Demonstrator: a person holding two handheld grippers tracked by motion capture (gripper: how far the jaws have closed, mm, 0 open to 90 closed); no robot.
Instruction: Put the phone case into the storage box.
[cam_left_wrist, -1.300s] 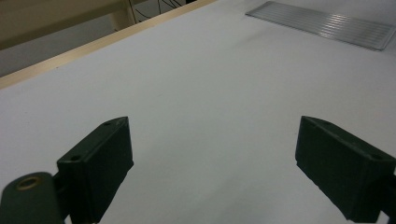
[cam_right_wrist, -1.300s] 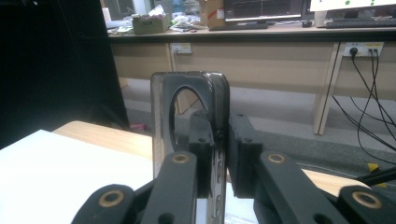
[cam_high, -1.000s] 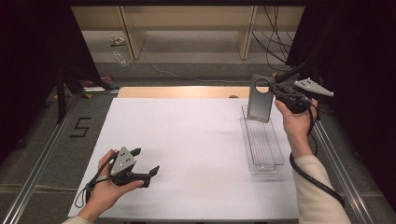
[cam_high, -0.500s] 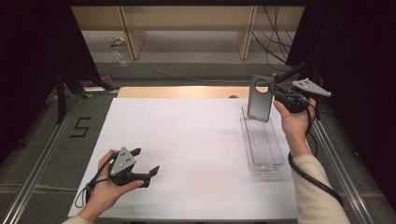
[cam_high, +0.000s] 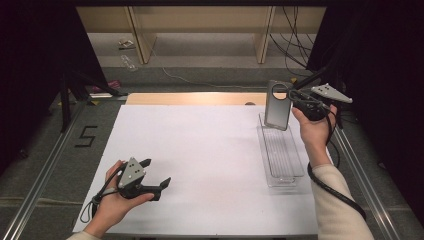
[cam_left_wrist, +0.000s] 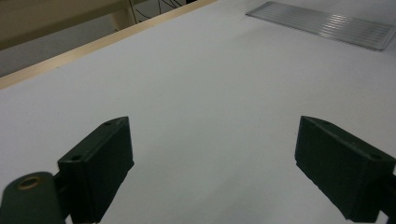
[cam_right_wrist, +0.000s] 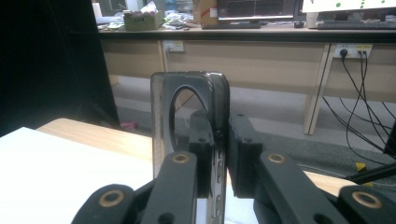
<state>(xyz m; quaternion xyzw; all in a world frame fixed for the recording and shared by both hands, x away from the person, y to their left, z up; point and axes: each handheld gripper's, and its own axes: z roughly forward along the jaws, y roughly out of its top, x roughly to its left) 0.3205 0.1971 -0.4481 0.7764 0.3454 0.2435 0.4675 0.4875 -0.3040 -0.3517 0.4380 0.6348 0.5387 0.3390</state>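
Phone case (cam_high: 278, 105), a clear one with a round cutout near its top, is what I have pinched in my right gripper (cam_high: 295, 100), upright above the far end of the clear tray (cam_high: 280, 160) on the right side of the table. In the right gripper view the case (cam_right_wrist: 189, 107) stands on edge between the two black jaws, which press on its side wall from either side; its round opening faces left there. I cannot tell whether the lower edge of the case touches the tray or hangs just over it.

My right hand (cam_high: 312, 132) holds that gripper over the far right part of the white table sheet (cam_high: 200, 145), beside the tray's far end. My left gripper (cam_high: 156, 175) is at the near left, well apart from the case, held low over the sheet in my left hand (cam_high: 112, 205). Its jaws are spread wide with nothing between them; in the left gripper view I see bare white sheet (cam_left_wrist: 210, 93) in the gap, and the ribbed tray (cam_left_wrist: 322, 23) far off at the upper right.
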